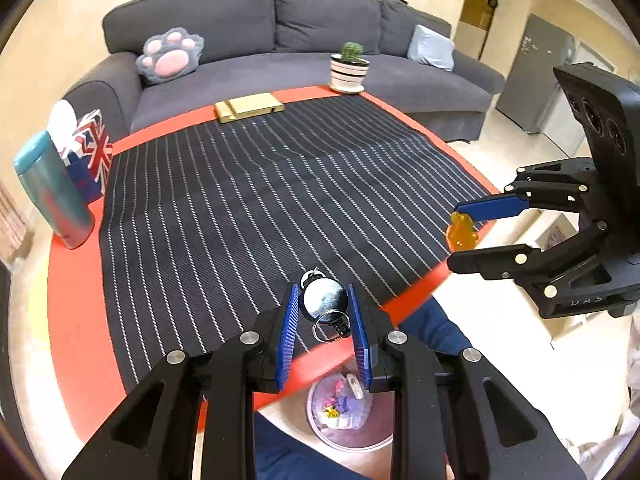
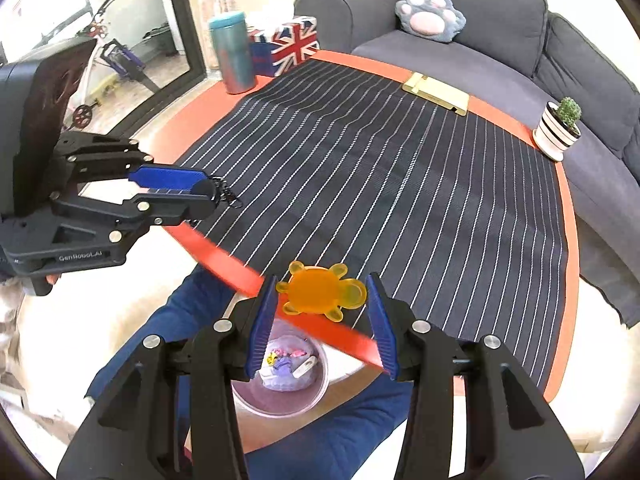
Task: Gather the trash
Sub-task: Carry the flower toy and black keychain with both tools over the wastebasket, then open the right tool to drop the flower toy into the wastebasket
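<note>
My left gripper (image 1: 323, 300) is shut on a round silver keychain (image 1: 323, 298) with rings and a clasp, just above the striped cloth near the table's front edge; it also shows in the right wrist view (image 2: 208, 192). My right gripper (image 2: 322, 294) holds an orange translucent turtle toy (image 2: 322, 290) between its blue pads, over the table's red edge; the toy (image 1: 462, 232) shows in the left wrist view too. A clear trash bin (image 2: 280, 376) with small bits of litter stands on the floor below the grippers, also seen from the left wrist (image 1: 348, 412).
On the red round table (image 1: 72, 300) with the striped dark cloth (image 1: 260, 184) stand a teal tumbler (image 1: 52, 192), a Union Jack tissue box (image 1: 90, 152), a wooden holder (image 1: 250, 106) and a potted cactus (image 1: 349, 68). A grey sofa (image 1: 248, 20) curves behind. Blue-trousered legs (image 2: 192, 312) are beside the bin.
</note>
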`<move>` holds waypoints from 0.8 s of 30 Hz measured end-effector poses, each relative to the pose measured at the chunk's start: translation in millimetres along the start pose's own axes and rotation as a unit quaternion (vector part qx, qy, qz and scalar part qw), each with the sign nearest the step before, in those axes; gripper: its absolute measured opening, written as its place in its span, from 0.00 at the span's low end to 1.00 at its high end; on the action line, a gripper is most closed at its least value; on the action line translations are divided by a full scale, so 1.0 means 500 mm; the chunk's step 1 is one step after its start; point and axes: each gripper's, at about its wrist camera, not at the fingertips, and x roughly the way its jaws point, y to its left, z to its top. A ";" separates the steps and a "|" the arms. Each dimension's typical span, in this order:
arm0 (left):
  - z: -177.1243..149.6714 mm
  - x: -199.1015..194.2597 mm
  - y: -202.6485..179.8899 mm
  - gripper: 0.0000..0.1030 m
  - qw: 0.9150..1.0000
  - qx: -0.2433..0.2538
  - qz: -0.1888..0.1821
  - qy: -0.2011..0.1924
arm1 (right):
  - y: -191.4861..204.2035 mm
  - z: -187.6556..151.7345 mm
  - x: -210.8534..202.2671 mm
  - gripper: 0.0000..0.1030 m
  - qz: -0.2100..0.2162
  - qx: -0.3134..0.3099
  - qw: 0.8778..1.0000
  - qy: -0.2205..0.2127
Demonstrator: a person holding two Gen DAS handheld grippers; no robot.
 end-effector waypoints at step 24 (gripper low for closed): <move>-0.116 -0.024 -0.072 0.25 0.999 0.014 -0.040 0.018 | 0.074 -0.150 0.015 0.79 0.058 0.009 0.998 0.021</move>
